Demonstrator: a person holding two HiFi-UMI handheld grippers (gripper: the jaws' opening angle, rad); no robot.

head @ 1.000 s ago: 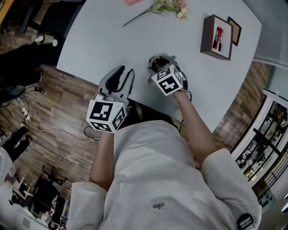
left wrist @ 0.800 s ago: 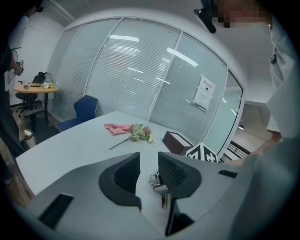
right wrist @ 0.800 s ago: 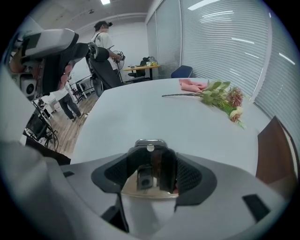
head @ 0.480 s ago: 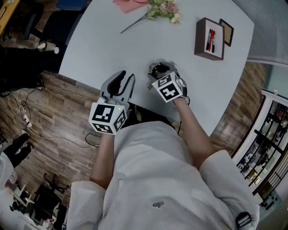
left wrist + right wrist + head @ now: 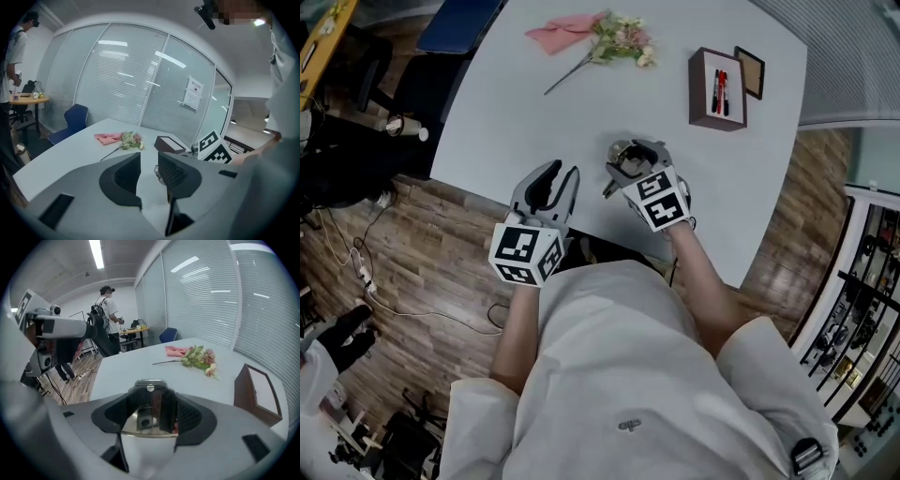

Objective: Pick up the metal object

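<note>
The right gripper (image 5: 151,399) has its jaws closed on the metal object (image 5: 140,423). The shiny piece fills the space between the two dark pads, and its polished face mirrors the jaws. A rounded metal top with a small stud shows just past the fingertips. Whether the object rests on the table (image 5: 534,122) or hangs clear of it, I cannot tell.

Ahead of these jaws and a little to their right lies a flower sprig (image 5: 199,357), its stem pointing left. A pink cloth (image 5: 176,350) sits just beyond it. Further right of the jaws stands a brown box (image 5: 255,390) (in the head view it holds a red and a dark pen). A person (image 5: 107,315) stands far off past the left jaw, on the wood floor.

The left gripper (image 5: 147,164) holds nothing — its jaws stand a narrow gap apart, with only bare tabletop showing between them. Just beyond its right jaw sits the right gripper's marker cube (image 5: 213,147). Ahead of its jaws lie the same sprig and cloth, and a blue chair (image 5: 75,117) stands off past its left jaw.

In the head view the two grippers sit side by side near the table's near edge — left jaws empty, right jaws round the metal piece.
</note>
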